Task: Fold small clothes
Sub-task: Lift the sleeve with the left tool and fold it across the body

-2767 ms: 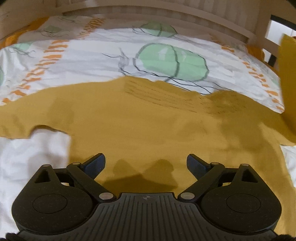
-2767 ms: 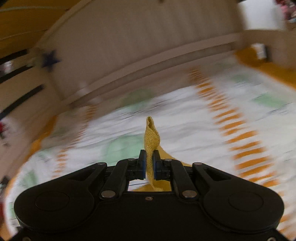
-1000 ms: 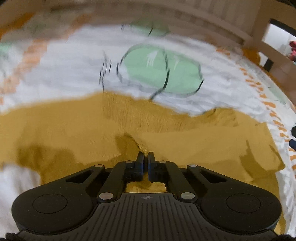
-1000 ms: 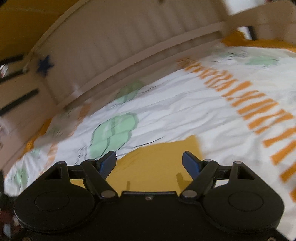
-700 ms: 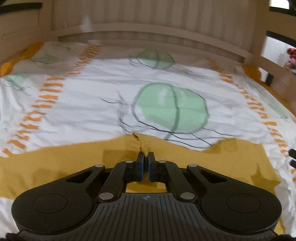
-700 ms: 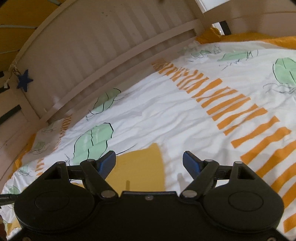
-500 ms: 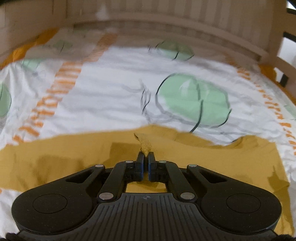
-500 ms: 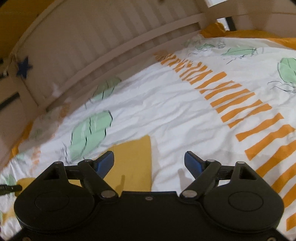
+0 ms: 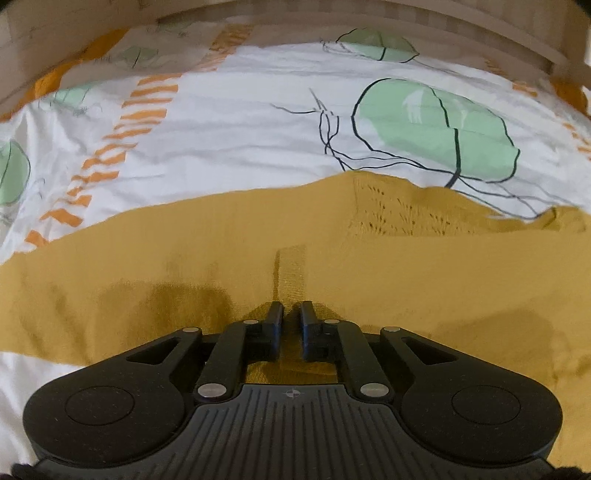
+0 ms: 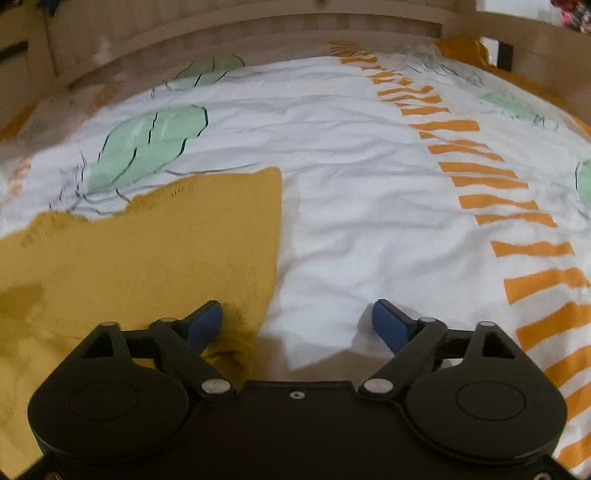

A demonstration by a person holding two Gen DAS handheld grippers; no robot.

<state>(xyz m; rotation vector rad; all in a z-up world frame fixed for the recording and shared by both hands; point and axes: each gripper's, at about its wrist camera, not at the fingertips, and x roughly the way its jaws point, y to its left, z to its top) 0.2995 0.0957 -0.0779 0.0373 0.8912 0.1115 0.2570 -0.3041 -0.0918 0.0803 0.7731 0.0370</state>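
A mustard-yellow knit garment (image 9: 184, 251) lies spread across the patterned bedsheet (image 9: 240, 140), its ribbed edge toward the far side. My left gripper (image 9: 291, 314) sits low over the garment's middle. A narrow raised fold of the yellow cloth stands between its jaws, which are just starting to part. In the right wrist view the garment (image 10: 166, 251) ends in a straight right edge. My right gripper (image 10: 297, 317) hovers wide and still opening, with its left fingertip (image 10: 207, 321) over that edge and its right one over bare sheet. It holds nothing.
The white sheet (image 10: 369, 184) carries green leaf shapes and orange stripes and stretches far to the right of the garment. A slatted wooden bed rail (image 10: 258, 33) curves around the far side, also seen as a rail (image 9: 443, 22) in the left wrist view.
My left gripper closed on a fold of the garment, carried it and sank low; its jaws now show a slightly wider gap. My right gripper let go, spread wider and dropped toward the garment's right edge.
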